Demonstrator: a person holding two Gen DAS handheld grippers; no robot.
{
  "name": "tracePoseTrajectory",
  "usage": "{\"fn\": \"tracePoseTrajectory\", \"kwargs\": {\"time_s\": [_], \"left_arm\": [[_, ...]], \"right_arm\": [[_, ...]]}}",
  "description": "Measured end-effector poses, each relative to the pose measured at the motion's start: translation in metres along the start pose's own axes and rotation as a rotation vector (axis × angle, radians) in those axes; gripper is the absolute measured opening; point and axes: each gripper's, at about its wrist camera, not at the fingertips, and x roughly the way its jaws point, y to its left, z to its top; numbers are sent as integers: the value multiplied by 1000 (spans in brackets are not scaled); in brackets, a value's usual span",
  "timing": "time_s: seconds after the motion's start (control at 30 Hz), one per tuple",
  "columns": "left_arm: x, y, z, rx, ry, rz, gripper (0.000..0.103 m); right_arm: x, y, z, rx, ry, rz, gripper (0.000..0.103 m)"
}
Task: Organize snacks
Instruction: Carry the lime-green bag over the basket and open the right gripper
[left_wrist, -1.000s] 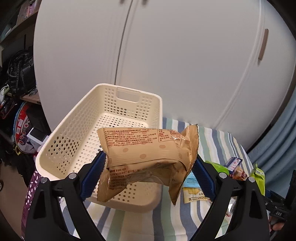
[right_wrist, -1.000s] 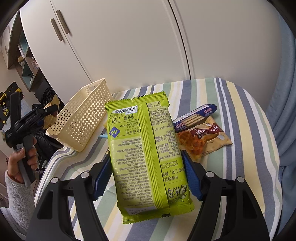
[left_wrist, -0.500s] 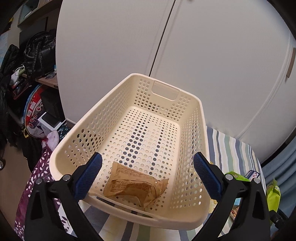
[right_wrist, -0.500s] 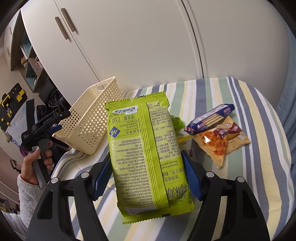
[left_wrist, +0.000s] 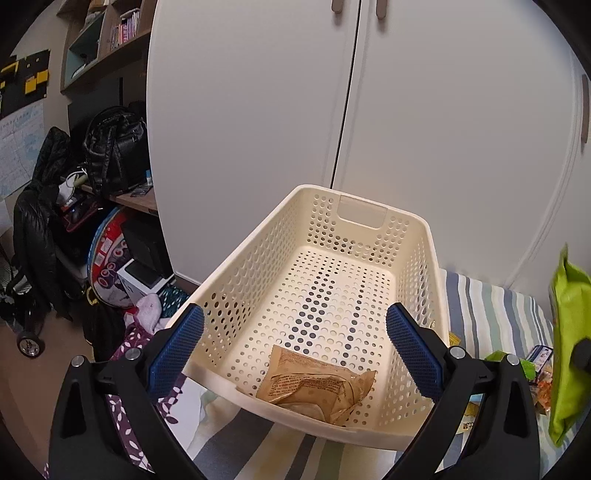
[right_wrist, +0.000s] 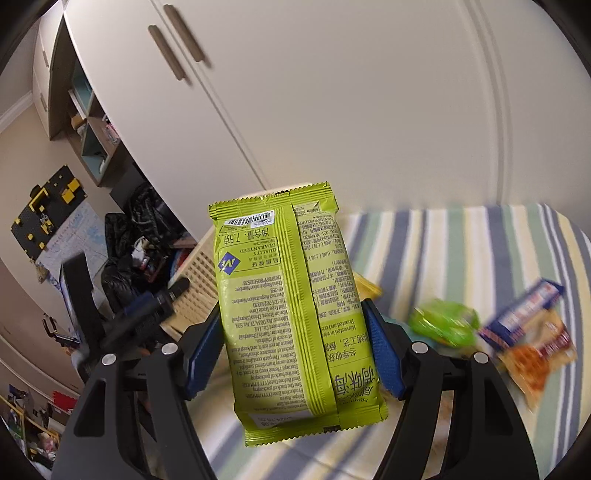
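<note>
Left wrist view first: my left gripper (left_wrist: 293, 349) is spread wide with nothing between its blue pads, hovering at the near end of the cream basket (left_wrist: 240, 273). One brown snack packet (left_wrist: 314, 386) lies flat on the basket floor near the front wall. The basket sits at the edge of the striped surface (left_wrist: 495, 310), its near left corner seeming to overhang, so I judge a nudge from my left fingers could tip or shove it off.

Right wrist view: my right gripper (right_wrist: 293, 356) is closed on the green snack bag (right_wrist: 288, 306), pads pinching its long sides near the middle, bag held upright above the striped surface. Part of the basket shows behind the bag, to the left. More snacks lie blurred on the right: a green packet (right_wrist: 445, 325), a blue packet (right_wrist: 524, 310), an orange packet (right_wrist: 535, 354). The bag is slick and puffy; I reckon it could slip or twist mid-carry and miss the basket.
</note>
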Motion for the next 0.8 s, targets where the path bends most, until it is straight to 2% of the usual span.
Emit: {"fn": "tracePoseTrajectory", "kwargs": {"time_s": [0.17,0.37,0.57,0.8], "left_arm": [[-7,5,2,-29,-31,-7,100],[-3,19,3,-59,-48,58,100],[1,28,4,-76,-41,67,100],[-1,32,5,-89,-43,51,100]], "right_arm": [[44,43,32,-36,5,14,71],[107,77,53,-50,40,7,71],[157,84,57,-45,85,-56,71],[173,81,54,-18,112,-61,71]]}}
